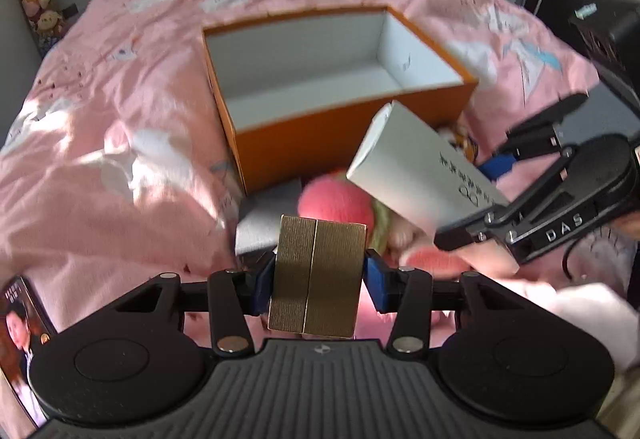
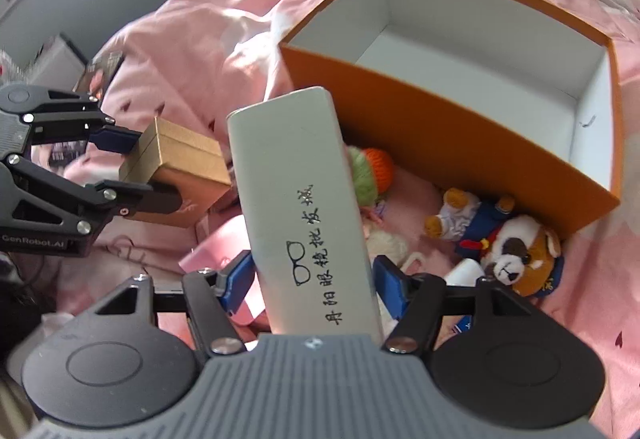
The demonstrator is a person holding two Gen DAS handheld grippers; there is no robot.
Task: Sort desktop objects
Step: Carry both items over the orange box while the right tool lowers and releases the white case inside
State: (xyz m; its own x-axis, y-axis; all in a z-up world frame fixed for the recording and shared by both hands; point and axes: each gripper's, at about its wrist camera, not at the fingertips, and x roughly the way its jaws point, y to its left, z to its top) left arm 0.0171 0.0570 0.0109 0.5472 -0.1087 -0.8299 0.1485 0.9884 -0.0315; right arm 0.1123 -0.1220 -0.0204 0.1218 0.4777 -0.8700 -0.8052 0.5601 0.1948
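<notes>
An open orange box (image 1: 344, 127) with a white inside stands on the pink bed; it also shows in the right wrist view (image 2: 460, 135). My left gripper (image 1: 318, 281) is shut on a small gold-brown box (image 1: 316, 275), held above the bed in front of the orange box; the same box shows in the right wrist view (image 2: 180, 167) with the left gripper (image 2: 132, 167) around it. My right gripper (image 2: 316, 285) is shut on a long white glasses case (image 2: 304, 211) with black writing, held tilted near the orange box's front corner; the case also shows in the left wrist view (image 1: 420, 175).
Plush toys lie on the bed by the orange box: a dog (image 2: 520, 251), a bear in blue (image 2: 468, 219), and a knitted pink and green toy (image 1: 340, 207). A photo book (image 1: 20, 335) lies at the left. A grey flat item (image 1: 260, 227) lies under the left gripper.
</notes>
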